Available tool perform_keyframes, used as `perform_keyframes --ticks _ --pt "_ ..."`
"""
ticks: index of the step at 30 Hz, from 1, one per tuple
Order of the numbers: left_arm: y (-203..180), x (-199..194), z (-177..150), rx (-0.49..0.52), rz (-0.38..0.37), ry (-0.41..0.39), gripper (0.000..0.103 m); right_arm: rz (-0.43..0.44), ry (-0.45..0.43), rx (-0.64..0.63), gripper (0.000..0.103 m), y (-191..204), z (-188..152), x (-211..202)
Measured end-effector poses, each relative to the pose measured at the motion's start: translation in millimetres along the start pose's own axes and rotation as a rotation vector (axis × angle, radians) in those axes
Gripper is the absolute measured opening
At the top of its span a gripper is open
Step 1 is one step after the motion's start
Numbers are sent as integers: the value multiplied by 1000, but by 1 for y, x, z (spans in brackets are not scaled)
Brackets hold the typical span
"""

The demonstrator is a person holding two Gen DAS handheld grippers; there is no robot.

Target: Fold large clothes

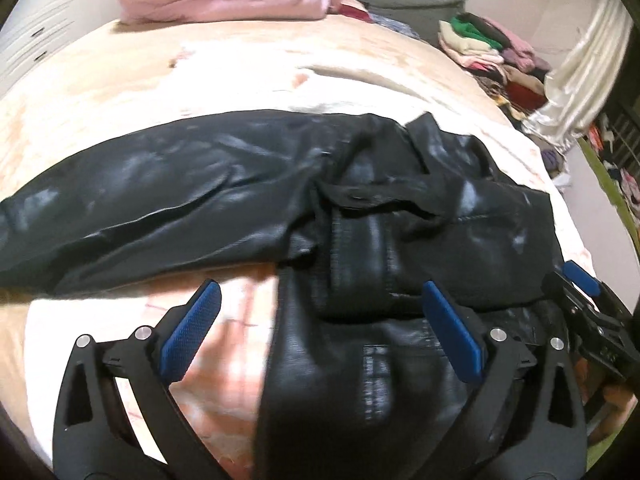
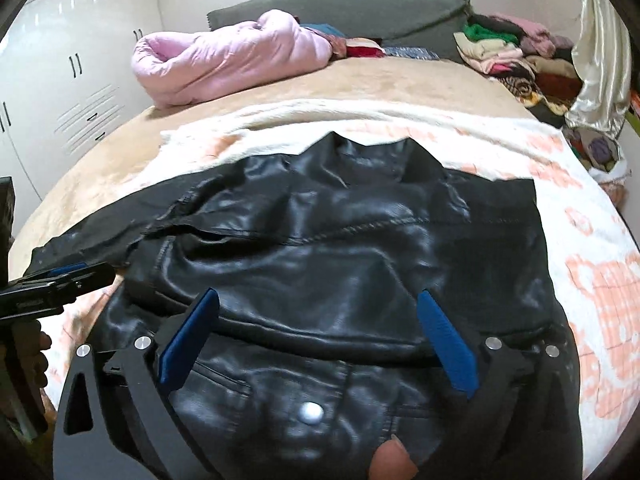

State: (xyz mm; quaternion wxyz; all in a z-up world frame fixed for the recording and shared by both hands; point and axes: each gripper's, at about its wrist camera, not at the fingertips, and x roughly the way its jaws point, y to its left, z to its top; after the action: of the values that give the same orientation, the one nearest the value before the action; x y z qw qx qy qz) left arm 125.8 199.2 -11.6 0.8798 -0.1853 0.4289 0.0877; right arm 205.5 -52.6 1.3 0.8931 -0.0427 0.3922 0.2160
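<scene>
Both grippers tilt steeply down over the bed. The left gripper [image 1: 320, 312] hangs above the near edge of the black jacket [image 1: 248, 184], its blue pads spread wide with nothing pinched between them. One finger [image 1: 196, 320] sits over bare blanket, the other over the jacket's front. The right gripper [image 2: 316, 320] hovers over the jacket's chest, its jaws just as wide and empty; a fingertip of the person [image 2: 394, 460] shows at the bottom edge of that view.

The jacket is shiny, leather-like, creased, with stitched seams, a pocket flap and a round metal snap [image 2: 311, 413]. It lies flat on a fleecy white blanket with peach checks [image 2: 592, 280], which covers a tan bedspread [image 2: 360, 76]. Its collar [image 2: 372, 148] points away toward the grey headboard [image 2: 360, 4]. One sleeve [image 1: 120, 200] stretches out sideways to the left, so the garment's long line runs across the bed.

Farther back lie a puffy pink quilt [image 2: 224, 56] and a heap of folded clothes [image 2: 516, 56].
</scene>
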Motion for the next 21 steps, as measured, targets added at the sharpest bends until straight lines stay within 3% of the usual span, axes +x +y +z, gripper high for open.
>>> perform_keyframes --ticks 13,16,21 --pt "72 -21 8 -192 104 -46 94 77 -39 -91 99 77 29 6" --pt "90 -26 10 -234 160 -68 94 103 -44 -114 99 94 35 9" --pt "128 -34 9 -359 215 -83 94 141 -40 -158 99 127 46 16"
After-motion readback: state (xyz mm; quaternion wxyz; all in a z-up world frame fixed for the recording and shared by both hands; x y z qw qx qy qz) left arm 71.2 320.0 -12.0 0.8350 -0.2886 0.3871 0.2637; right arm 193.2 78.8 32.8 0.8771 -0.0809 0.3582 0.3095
